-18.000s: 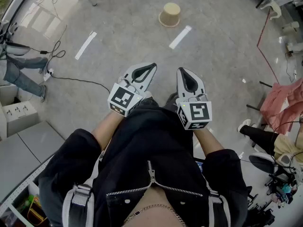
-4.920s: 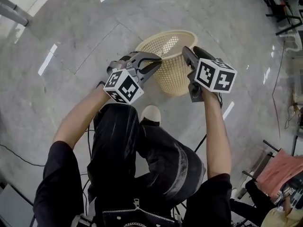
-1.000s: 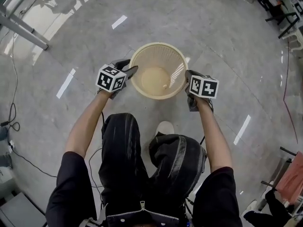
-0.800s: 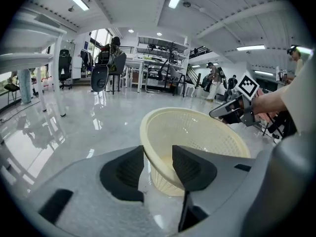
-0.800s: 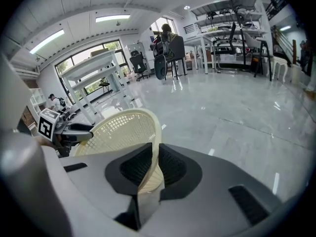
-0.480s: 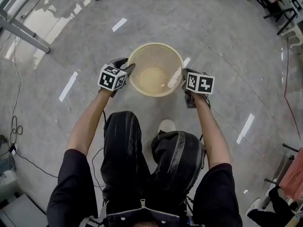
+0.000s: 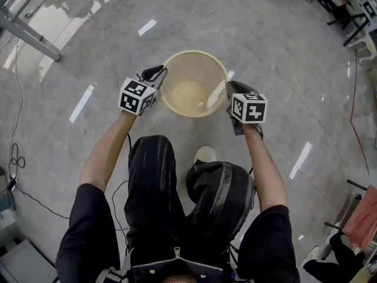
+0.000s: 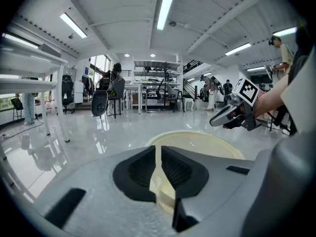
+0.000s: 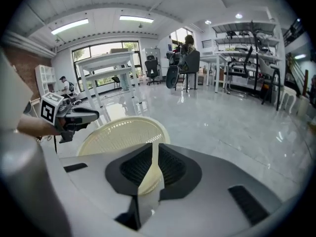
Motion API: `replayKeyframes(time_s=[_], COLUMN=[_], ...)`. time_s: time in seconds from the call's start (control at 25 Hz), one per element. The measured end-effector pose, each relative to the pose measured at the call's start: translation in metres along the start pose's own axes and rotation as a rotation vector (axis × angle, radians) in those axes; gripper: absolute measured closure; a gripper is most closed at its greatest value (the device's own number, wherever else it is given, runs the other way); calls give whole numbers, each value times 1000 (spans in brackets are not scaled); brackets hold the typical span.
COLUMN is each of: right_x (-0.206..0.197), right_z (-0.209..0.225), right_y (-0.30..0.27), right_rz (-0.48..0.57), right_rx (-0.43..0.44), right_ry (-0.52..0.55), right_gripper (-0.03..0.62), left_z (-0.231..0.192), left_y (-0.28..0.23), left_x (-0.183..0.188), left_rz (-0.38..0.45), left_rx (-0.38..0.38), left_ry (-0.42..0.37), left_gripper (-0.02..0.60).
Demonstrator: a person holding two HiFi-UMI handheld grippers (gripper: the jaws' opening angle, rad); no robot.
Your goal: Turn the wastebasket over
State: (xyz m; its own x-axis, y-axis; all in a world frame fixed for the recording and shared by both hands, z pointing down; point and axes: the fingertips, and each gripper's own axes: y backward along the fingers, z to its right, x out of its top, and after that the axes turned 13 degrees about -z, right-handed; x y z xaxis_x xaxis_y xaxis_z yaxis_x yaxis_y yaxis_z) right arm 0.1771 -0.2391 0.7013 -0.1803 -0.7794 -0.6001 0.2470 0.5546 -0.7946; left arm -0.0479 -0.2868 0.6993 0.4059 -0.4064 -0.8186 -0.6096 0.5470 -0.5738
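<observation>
The left hand-held gripper (image 7: 156, 73) has just been closing its jaws, which now pinch the left side of the rim of the cream wastebasket (image 7: 191, 93). The right hand-held gripper (image 7: 231, 88) is clamped narrow on the opposite side of the rim. The wastebasket is upright between them, mouth up, with the glossy grey floor (image 7: 265, 40) beneath.

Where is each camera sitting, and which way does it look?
Head view: on the person's head, looking steeply down at the wastebasket; arms and legs show.
Left gripper view: on the left gripper, facing across the wastebasket; its jaws have just been closing on the rim.
Right gripper view: on the right gripper, facing back across; its jaws grip the rim.
Shared: each gripper view shows the other gripper.
</observation>
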Motion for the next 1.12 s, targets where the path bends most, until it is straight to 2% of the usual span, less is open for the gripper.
replayKeyframes(time_s=[0.08,0.28,0.4,0.52,0.8,1.12], right_x=[5,9,11,12,21,17], right_z=[-9,-18,-24,-29,-46,-54], right_y=[3,5,7,8,13,9], right_rz=[18,31,47,61,141,172], right_rx=[-11,-28,-10,3,29,50], right_ry=[49,88,90,91,109,108], right_gripper=[559,582,582,582,582,583], left_z=[5,18,25,31,48,62], left_y=[1,0,-1,-1,2,-16], left_x=[6,13,17,22,37,23], left_rz=[15,36,51,79,170,153], left_rx=[2,-18,-24,-40,-13,-32], left_ry=[-21,-8,-2,36,73,106], left_gripper=[577,578,578,578,578,578])
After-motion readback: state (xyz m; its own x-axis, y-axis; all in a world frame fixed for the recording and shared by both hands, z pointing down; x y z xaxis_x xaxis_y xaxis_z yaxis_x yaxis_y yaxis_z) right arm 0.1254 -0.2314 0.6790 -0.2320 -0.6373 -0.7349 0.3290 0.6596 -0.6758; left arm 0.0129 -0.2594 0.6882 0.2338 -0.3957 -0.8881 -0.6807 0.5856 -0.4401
